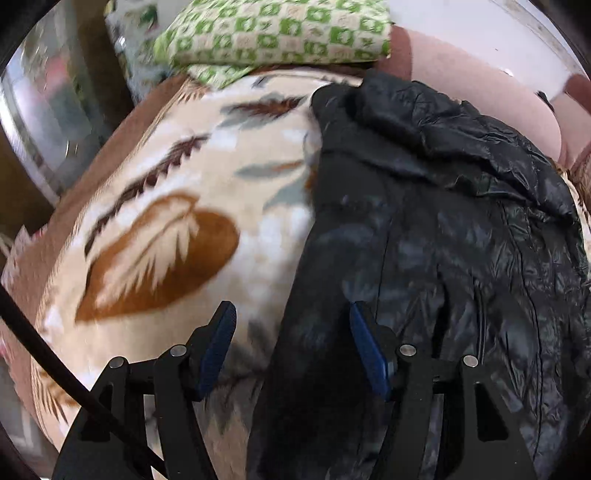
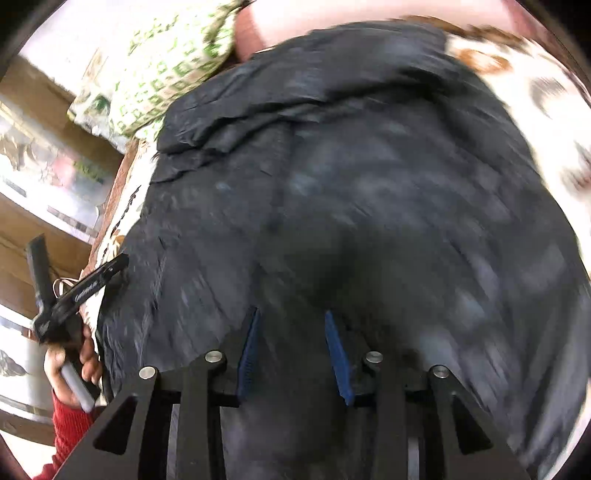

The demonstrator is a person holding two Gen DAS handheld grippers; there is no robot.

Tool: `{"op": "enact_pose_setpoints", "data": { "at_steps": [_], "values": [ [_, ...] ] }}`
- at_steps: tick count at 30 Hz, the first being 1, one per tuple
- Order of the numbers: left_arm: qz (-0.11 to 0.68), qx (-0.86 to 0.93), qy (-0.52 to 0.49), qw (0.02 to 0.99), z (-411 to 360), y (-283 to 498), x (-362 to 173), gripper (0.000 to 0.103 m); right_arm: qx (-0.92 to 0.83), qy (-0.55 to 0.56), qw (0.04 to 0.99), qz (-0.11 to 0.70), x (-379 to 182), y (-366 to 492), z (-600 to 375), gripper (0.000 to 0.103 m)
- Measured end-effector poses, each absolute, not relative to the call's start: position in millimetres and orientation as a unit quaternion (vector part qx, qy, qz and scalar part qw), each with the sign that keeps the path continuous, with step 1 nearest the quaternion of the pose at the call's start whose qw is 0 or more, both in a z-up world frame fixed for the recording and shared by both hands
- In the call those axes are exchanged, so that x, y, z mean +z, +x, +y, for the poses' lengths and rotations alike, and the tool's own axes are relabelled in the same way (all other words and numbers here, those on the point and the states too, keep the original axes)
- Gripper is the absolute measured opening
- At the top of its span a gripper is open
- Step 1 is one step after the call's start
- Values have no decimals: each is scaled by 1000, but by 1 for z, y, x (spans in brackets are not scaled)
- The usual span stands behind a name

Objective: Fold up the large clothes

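Left wrist view: the left gripper (image 1: pixel 291 321) hangs with its jaws apart and nothing between them, straddling the near left edge of the black jacket (image 1: pixel 443 240). One blue pad sits over the feather-print blanket (image 1: pixel 166 229), the other over the dark shiny cloth. From this gripper the jacket runs away and to the right, its long axis leading from the near hem up to the bunched collar or hood at the far end, close to the green-patterned pillow (image 1: pixel 273 33).

In the right wrist view, the right gripper (image 2: pixel 291 325) also stands parted and empty, hovering over the middle of the jacket (image 2: pixel 351 184), with cloth on all sides of it and no edge between its fingers. The picture is smeared, so how close the pads are to the fabric I cannot tell. At the left of that view the other hand (image 2: pixel 74 365), in a red sleeve (image 2: pixel 70 424), holds the left tool just beside the jacket's side edge.

By my reading, the left gripper is the nearer one to a graspable edge, and a fold would likely carry that side across the long axis, toward the right gripper.
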State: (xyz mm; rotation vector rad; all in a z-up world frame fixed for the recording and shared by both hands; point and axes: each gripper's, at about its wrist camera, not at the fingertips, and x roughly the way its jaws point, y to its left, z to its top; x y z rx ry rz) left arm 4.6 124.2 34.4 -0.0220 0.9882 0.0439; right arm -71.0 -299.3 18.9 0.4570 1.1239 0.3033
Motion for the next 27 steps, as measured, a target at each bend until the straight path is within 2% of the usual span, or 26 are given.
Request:
{"op": "enact_pose_setpoints", "data": {
  "at_steps": [1,4,10,12,14,18,21,27],
  "values": [
    [474,22,-13,880,126,-1,34,63,148,236,806,522,20,-82,-309,39],
    [486,11,-30,874,131,-28,30,63,100,245,816,514,21,-121,-341,49],
    [475,-6,-54,878,148,-80,37,63,59,289,834,466,39,-177,-399,53],
    [480,-13,-64,875,157,-95,34,63,45,299,844,442,47,-190,-418,58],
    [486,-16,-71,871,165,-106,28,63,25,302,850,431,47,-197,-428,71],
    [503,-45,-103,857,175,-123,17,63,-8,305,850,430,37,-205,-451,75],
    [501,-61,-110,857,175,-137,15,64,12,352,818,455,18,-200,-457,75],
    [504,-83,-92,855,161,-166,9,65,38,321,811,488,6,-196,-431,78]
  ]
}}
